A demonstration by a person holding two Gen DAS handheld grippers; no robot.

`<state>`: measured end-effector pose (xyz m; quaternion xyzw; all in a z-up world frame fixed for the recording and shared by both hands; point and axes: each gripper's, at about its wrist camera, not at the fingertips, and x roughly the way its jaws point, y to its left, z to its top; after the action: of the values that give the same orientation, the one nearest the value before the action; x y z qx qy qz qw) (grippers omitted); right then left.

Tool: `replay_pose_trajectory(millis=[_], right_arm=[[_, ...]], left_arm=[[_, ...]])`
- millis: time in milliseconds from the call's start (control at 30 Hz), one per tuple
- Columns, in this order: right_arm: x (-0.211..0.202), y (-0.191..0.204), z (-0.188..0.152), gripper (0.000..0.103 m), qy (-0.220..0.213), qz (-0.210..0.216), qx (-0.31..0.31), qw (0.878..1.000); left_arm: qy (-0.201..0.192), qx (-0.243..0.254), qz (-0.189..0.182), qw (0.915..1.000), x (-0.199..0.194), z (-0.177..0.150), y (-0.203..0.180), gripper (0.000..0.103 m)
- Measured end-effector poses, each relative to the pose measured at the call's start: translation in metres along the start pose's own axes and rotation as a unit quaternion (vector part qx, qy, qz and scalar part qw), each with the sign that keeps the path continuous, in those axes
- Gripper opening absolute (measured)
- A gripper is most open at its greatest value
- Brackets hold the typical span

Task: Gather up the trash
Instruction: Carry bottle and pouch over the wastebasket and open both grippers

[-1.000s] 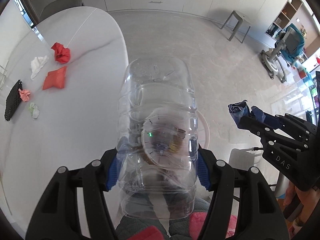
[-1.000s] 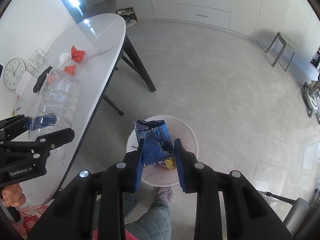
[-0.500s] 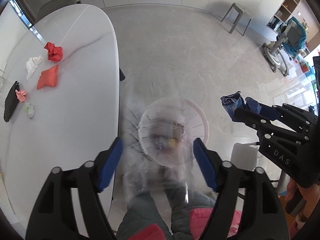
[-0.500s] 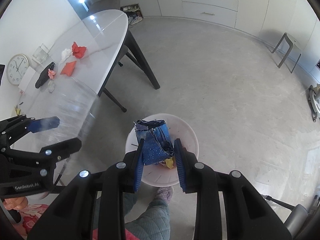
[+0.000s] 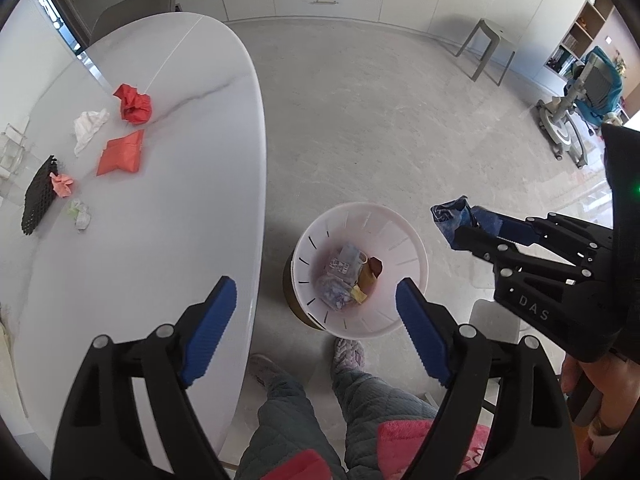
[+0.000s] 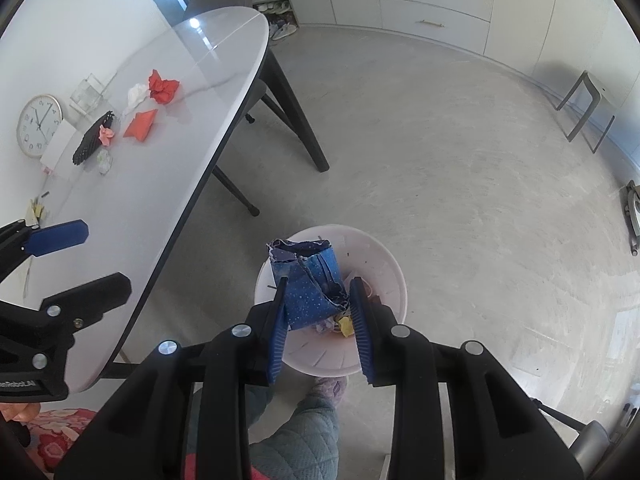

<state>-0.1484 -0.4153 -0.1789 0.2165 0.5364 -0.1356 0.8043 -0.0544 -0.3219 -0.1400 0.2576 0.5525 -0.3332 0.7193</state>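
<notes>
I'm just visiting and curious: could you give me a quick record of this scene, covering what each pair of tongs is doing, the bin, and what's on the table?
Left tongs: opening, nothing between them, above the bin
Right tongs: opening, blue wrapper between the pads, over the bin
Bin: white, on the floor beside the table, some trash inside
Table: red paper, white tissue, orange packet, pink scrap, pale scrap, black mat
</notes>
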Motion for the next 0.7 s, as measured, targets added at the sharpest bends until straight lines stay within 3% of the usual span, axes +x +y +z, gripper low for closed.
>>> replay_pose_trajectory(millis=[67,133,367,700], right_arm=[[0.003,0.003,0.002,0.068,0.003,-0.002,-0.006,1.000],[0.003,0.005,0.002,0.077,0.000,-0.014,-0.010,1.000],[-0.005,0.003,0.008,0.093,-0.016,-0.034,-0.005,0.999],[-0.023,0.003,0.024,0.100,-0.039,-0.039,-0.006,0.998]], left_arm=[[-0.003,-0.007,0.004,1.0000,-0.003,0.000,0.005,0.079],[-0.005,-0.012,0.007,0.9999,-0.005,0.000,0.009,0.080],[-0.018,-0.027,0.023,0.9992,-0.014,0.001,0.018,0.086],[-0.027,-0.068,0.036,0.9967,-0.023,0.004,0.037,0.087]])
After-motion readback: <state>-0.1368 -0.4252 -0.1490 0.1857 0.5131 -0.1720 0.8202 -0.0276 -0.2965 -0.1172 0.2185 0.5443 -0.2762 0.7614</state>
